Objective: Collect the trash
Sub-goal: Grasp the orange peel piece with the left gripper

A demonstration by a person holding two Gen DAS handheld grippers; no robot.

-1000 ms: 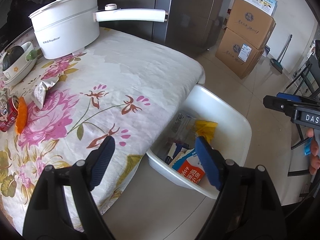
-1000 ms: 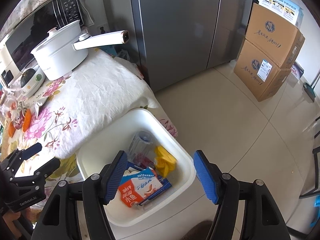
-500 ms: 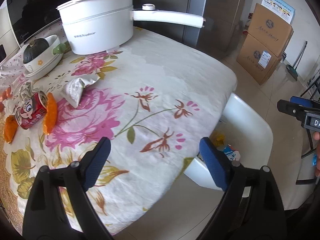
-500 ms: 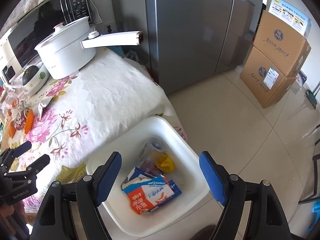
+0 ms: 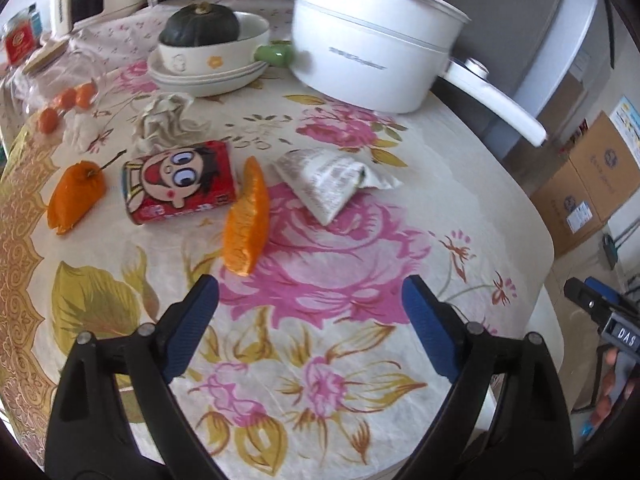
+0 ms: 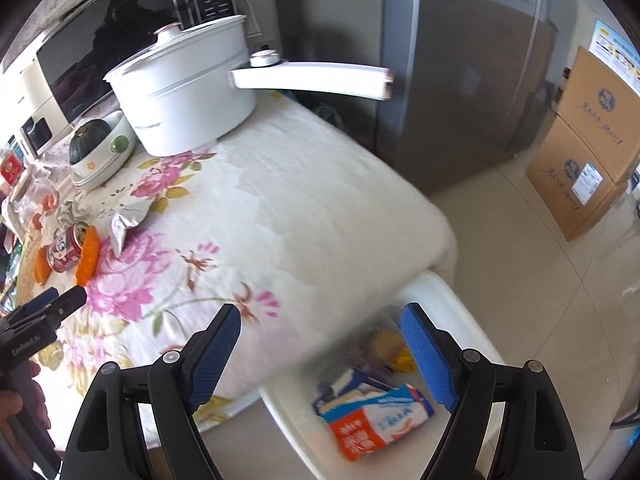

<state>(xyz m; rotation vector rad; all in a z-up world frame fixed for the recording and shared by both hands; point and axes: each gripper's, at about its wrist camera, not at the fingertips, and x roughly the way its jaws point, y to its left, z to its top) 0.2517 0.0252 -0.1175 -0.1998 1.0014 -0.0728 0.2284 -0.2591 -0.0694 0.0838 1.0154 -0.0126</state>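
Observation:
My left gripper (image 5: 310,312) is open and empty above the floral tablecloth (image 5: 320,380). Ahead of it lie a red cartoon can (image 5: 180,182) on its side, an orange peel wedge (image 5: 246,220), a crumpled foil wrapper (image 5: 332,180), a crumpled tissue (image 5: 162,120) and another orange piece (image 5: 74,196). My right gripper (image 6: 320,344) is open and empty above the table's corner and the white bin (image 6: 472,324) on the floor. The bin holds a milk carton (image 6: 372,420) and yellow scraps. The can (image 6: 64,252) and wrapper (image 6: 126,220) also show in the right wrist view.
A white electric pot (image 5: 372,44) with a long handle stands at the table's far side, beside a bowl with a dark squash (image 5: 204,28). Small tomatoes (image 5: 66,100) lie far left. A grey fridge (image 6: 480,60) and cardboard boxes (image 6: 584,140) stand beyond the table.
My left gripper has swung left from the bin to over the table, facing the can and peels. My right gripper has shifted left, so the bin now sits at lower right.

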